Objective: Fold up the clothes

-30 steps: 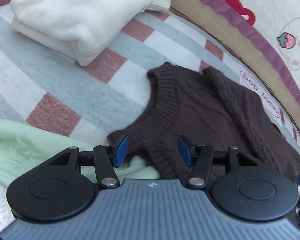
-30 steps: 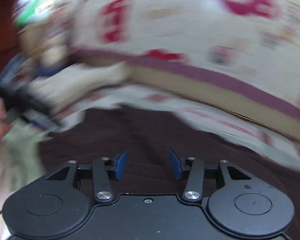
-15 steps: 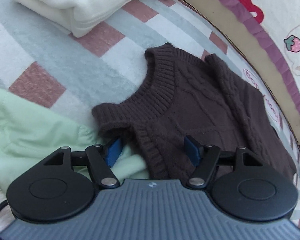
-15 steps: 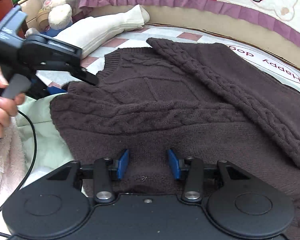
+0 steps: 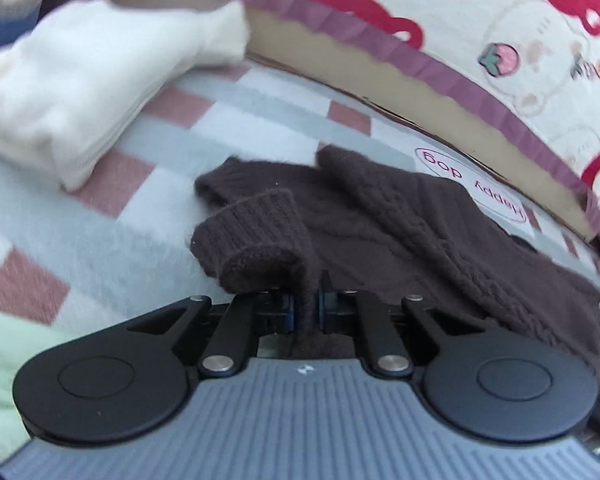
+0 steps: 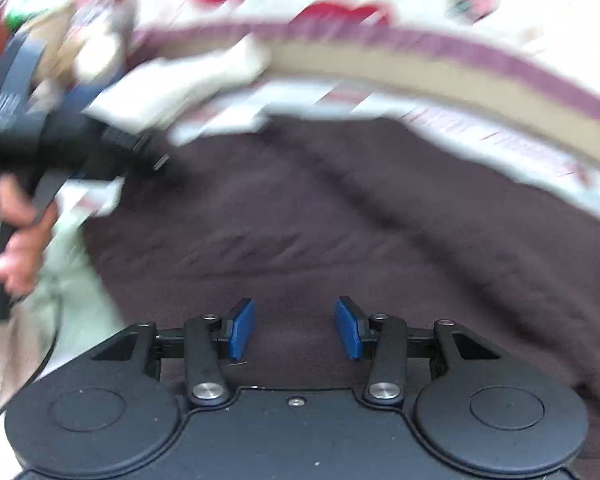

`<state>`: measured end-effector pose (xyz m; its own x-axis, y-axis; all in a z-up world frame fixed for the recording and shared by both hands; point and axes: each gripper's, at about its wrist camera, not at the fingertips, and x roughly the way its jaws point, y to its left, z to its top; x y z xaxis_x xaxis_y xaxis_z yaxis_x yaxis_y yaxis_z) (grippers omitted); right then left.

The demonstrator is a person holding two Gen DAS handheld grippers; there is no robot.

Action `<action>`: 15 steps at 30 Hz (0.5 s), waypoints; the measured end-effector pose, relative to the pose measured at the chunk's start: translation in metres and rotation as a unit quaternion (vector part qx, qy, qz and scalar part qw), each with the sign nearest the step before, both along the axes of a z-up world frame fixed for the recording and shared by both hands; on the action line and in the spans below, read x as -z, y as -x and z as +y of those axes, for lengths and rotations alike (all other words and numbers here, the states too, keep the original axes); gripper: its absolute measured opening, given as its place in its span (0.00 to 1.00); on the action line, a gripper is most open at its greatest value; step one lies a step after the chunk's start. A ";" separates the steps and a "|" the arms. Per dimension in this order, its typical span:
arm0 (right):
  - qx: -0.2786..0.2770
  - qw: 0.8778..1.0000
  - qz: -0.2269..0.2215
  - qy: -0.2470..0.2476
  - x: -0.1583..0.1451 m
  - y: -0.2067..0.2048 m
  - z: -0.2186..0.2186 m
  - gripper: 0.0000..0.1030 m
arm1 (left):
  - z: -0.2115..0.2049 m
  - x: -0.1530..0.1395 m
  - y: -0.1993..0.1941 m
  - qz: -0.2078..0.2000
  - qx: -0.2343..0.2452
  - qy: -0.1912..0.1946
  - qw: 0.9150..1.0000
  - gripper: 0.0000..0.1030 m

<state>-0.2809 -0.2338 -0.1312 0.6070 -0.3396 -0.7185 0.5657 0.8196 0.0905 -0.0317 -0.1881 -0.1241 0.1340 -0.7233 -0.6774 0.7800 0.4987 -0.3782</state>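
The brown sweater (image 5: 400, 216) lies spread on the checked blanket (image 5: 100, 216), and one landmark serves for the rest: the purple-edged quilt (image 5: 380, 44) that runs along its far side. One sleeve is laid across the sweater's body on the side nearest that quilt. The left gripper (image 5: 305, 307) is clamped on the ribbed cuff of the other sleeve, on the side away from the quilt, and that cuff stands lifted and curled over the knit. The right gripper (image 6: 296, 328) hovers with its jaws apart over the sweater's lower part, holding nothing; its view is blurred. A folded white garment (image 5: 72, 92) sits by the quilt, beyond the sweater. So I judge the sweater part-folded: one sleeve in, the second in hand, the body fold left to do
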 end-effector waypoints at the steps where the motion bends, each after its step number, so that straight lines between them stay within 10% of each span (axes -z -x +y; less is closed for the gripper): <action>1: 0.018 1.000 -0.004 0.008 -0.002 0.007 -0.005 0.48 | -0.002 -0.008 0.005 -0.013 0.006 0.008 1.000 0.08; 9: 0.147 0.989 -0.022 0.012 0.001 0.076 -0.048 0.49 | -0.040 -0.073 0.068 -0.097 0.102 0.068 0.988 0.07; 15: 0.217 0.975 -0.034 -0.009 0.003 0.122 -0.072 0.50 | -0.111 -0.119 0.172 -0.099 0.290 0.099 0.947 0.08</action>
<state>-0.4029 -0.3062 -0.1339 0.4551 -0.5628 -0.6900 0.8516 0.5015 0.1526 -0.2041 -0.2993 -0.0051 -0.2137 -0.8247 -0.5236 0.9665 -0.1004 -0.2364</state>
